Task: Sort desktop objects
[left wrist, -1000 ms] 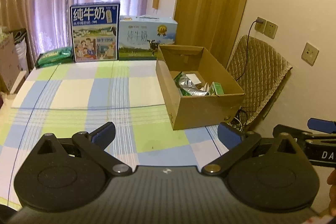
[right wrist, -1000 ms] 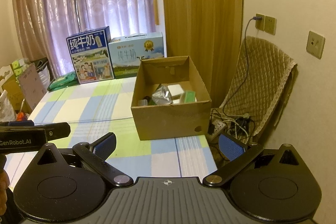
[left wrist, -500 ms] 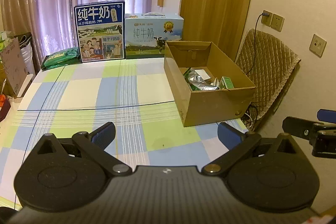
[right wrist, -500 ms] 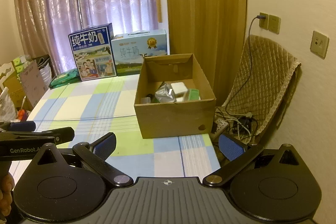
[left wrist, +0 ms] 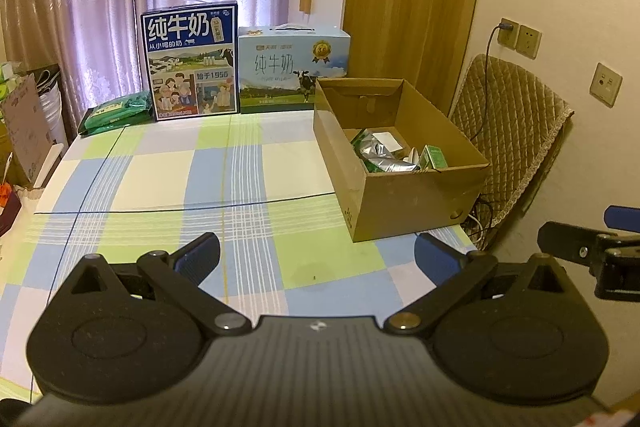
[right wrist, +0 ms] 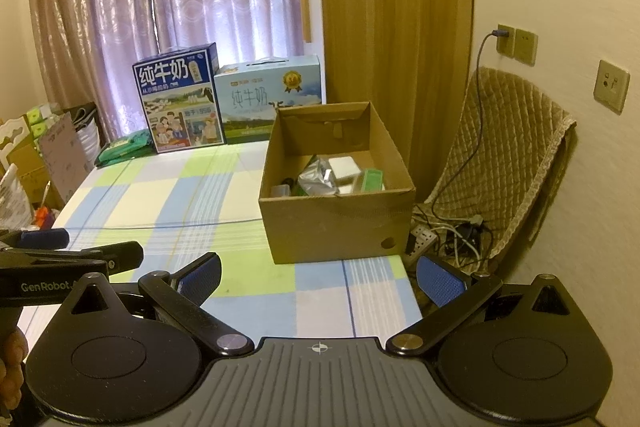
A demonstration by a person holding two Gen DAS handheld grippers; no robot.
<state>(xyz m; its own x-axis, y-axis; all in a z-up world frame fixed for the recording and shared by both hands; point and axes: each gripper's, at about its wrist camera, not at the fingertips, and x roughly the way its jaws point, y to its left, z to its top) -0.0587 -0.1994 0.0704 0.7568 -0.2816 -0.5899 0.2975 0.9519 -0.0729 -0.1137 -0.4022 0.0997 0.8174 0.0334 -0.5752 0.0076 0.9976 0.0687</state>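
An open cardboard box (left wrist: 404, 187) (right wrist: 336, 227) stands at the right side of the checked table (left wrist: 192, 179) (right wrist: 160, 195). Inside it lie a silver foil pouch (left wrist: 384, 159) (right wrist: 318, 179), a white packet (right wrist: 343, 165) and a small green carton (left wrist: 435, 157) (right wrist: 372, 179). My left gripper (left wrist: 318, 259) hovers open over the table's near edge, nothing between its fingers. My right gripper (right wrist: 320, 275) is open too, in front of the box and above the near right corner. Each gripper shows at the other view's edge.
Two milk cartons stand at the table's far edge: a dark blue one (left wrist: 191, 61) (right wrist: 178, 99) and a light blue one (left wrist: 292, 67) (right wrist: 270, 95). Green packets (left wrist: 116, 109) (right wrist: 126, 147) lie left of them. A quilted chair (left wrist: 508, 131) (right wrist: 504, 155) and cables (right wrist: 452, 231) sit right of the table.
Both grippers have drawn back and risen a little, so the box and table look farther off. Both stay open. Nothing on the table has moved.
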